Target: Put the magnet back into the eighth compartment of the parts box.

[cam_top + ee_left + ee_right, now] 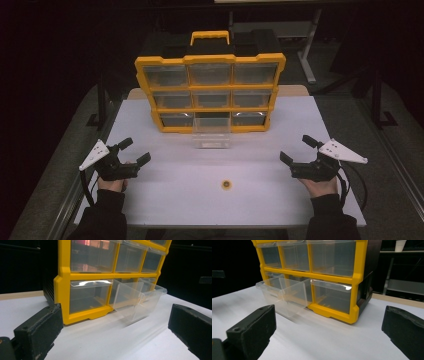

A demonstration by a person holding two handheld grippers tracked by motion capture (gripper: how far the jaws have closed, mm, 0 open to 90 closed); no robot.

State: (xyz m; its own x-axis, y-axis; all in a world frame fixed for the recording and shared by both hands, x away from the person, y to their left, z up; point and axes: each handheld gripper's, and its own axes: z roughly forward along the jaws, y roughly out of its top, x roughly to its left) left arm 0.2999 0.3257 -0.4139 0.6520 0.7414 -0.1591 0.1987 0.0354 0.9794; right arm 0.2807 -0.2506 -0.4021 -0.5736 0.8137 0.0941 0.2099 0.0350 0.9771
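No brand, label or writing is readable on anything. A yellow-framed drawer organiser (210,93) stands upright at the far middle of the white table (175,200), its front facing the person, its yellow carry handle (210,37) on top, its long axis running left to right. It holds three rows of three clear drawers. The bottom middle drawer (212,135) is pulled out toward the person, its open top up, its outer end resting on or just above the table; cannot tell which. In the left gripper view this clear drawer (136,298) juts out beside the closed bottom-left one. A small orange round object (227,185), too small to identify, lies on the table near the person's edge, between the two hands and well apart from each. The left gripper (135,152) sits low at the table's left, held from behind by a dark-sleeved hand (111,183), jaws apart and gripping nothing, angled inward toward the organiser. The right gripper (298,149) mirrors it at the right, jaws likewise spread wide and empty, grey plate on top, cable trailing behind.
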